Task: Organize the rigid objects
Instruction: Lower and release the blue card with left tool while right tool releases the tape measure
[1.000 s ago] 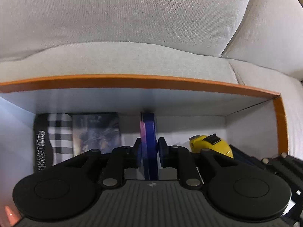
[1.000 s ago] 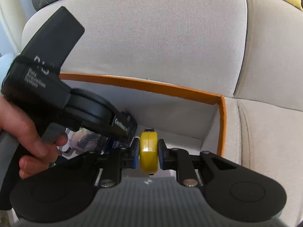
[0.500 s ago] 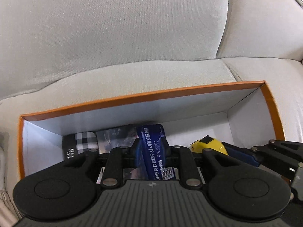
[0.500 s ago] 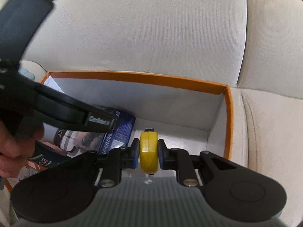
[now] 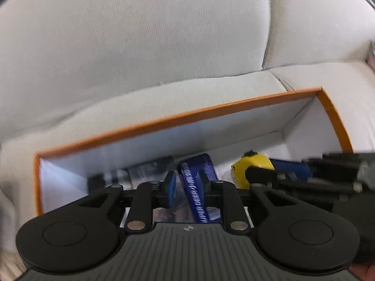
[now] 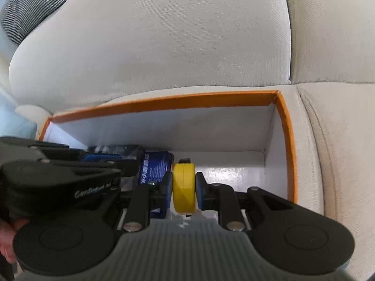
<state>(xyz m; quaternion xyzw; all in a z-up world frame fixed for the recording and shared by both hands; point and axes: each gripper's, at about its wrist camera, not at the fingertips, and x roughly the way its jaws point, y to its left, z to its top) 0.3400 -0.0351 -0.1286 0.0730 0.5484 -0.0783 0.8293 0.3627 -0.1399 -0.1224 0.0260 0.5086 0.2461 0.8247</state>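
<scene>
An orange-rimmed white box (image 5: 164, 121) (image 6: 164, 103) sits on a beige sofa seat. In the left wrist view my left gripper (image 5: 186, 183) hangs just above the box with its jaws a little apart. A blue "Super Deer" packet (image 5: 199, 192) leans tilted between them. It overlaps the right pad, and a gap shows at the left pad. My right gripper (image 6: 184, 185) is shut on a yellow tape measure (image 6: 184, 187) (image 5: 253, 166), held edge-on low inside the box, right beside the blue packet (image 6: 154, 166).
Blurred dark packs, one of them checked, lie along the box's back left (image 5: 140, 171) (image 6: 117, 149). The box's right part shows bare white floor (image 6: 234, 171). A sofa backrest (image 6: 164, 46) rises behind, with a houndstooth cushion (image 6: 30, 7) at top left. A hand (image 6: 7, 245) holds the left gripper.
The left gripper rose and rolled. The blue packet, clamped edge-on before, now leans loose between the pads with its face showing. The right gripper rolled and kept the tape measure.
</scene>
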